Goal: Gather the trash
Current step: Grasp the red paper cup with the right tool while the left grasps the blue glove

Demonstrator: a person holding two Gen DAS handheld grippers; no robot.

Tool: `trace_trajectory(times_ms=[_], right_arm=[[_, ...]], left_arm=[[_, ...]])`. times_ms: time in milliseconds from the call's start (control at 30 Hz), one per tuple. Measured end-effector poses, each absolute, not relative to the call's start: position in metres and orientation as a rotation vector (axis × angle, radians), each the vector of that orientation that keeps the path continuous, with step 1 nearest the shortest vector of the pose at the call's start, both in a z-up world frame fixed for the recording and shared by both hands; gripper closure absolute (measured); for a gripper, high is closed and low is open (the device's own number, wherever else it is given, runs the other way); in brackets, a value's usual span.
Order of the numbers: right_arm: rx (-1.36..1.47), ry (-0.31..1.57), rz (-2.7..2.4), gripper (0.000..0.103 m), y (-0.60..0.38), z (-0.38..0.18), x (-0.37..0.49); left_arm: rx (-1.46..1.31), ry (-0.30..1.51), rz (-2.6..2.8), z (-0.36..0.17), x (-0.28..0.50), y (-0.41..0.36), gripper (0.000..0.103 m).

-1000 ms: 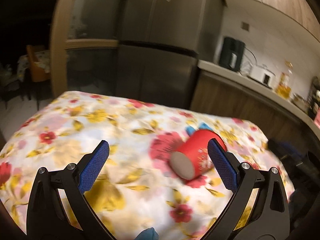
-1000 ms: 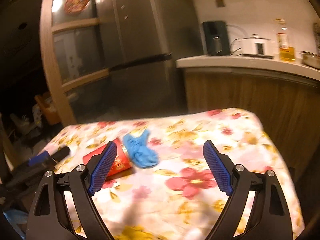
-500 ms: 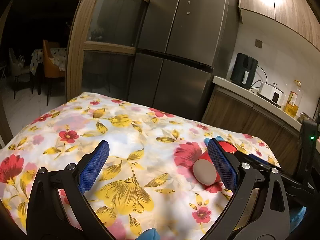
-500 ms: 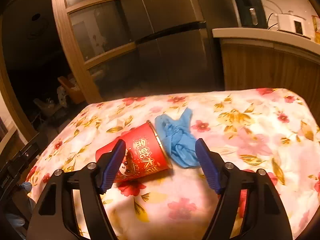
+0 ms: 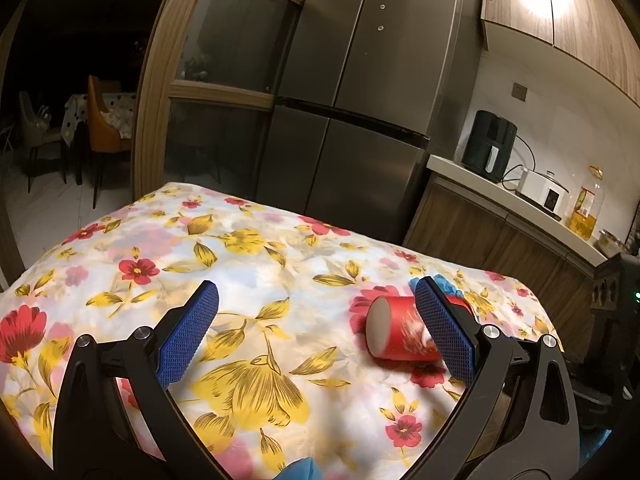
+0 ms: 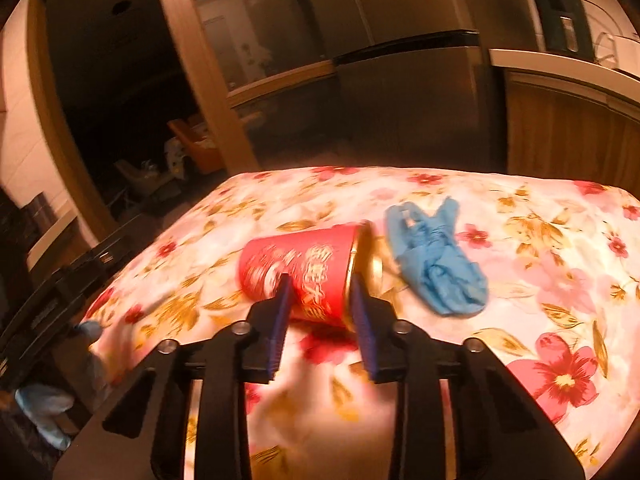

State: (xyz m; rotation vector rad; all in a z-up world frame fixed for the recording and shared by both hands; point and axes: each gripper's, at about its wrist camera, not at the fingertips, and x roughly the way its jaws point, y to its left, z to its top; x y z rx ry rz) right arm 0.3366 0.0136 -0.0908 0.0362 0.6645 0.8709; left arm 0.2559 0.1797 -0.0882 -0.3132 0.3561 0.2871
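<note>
A red paper cup [image 6: 304, 264] lies on its side on the flowered tablecloth [image 6: 540, 280], its gold-rimmed mouth toward a crumpled blue glove [image 6: 436, 264]. My right gripper [image 6: 320, 280] is down at the cup's near side and its jaws are closing. The tips stand in front of the cup's rim end, and the blur hides any contact. In the left wrist view the cup [image 5: 396, 334] shows its grey base, partly behind the right finger of my left gripper [image 5: 318, 292]. That gripper is wide open and holds nothing. A bit of the glove [image 5: 444, 282] peeks out behind it.
A tall steel fridge [image 5: 360, 120] and a glass door stand behind the table. At right a wooden counter [image 5: 500, 200] carries a black appliance, a white cooker and an oil bottle. A blue-gloved hand [image 6: 86, 328] shows at the table's left edge.
My right gripper has tipped down and closed in on the red cup, its jaws narrowing from wide apart. The left gripper shifted a little early on, then held still, open.
</note>
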Motion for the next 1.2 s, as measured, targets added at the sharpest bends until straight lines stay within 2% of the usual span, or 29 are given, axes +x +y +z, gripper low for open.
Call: trace_trajectory(times_ms=[233,333,800,1200], right_arm=[[0.038,0.673,0.9,0.086,0.025,-0.091,0.331],[0.018,0.655,0.905,0.098,0.029,-0.088,0.324],[0.053,0.462,0.661,0.098,-0.041,-0.045,0.289],[0.126,0.339,0.496,0.098,-0.12,-0.015,0.269]], left_arm=[[-0.314,0.36,0.288,-0.089,0.256,0.18,0.006],[-0.317,0.364,0.288,-0.091,0.256,0.18,0.006],[-0.243,0.344,0.22,-0.079,0.268,0.146,0.006],[-0.168,0.42,0.155,-0.092,0.35,0.068,0.006]])
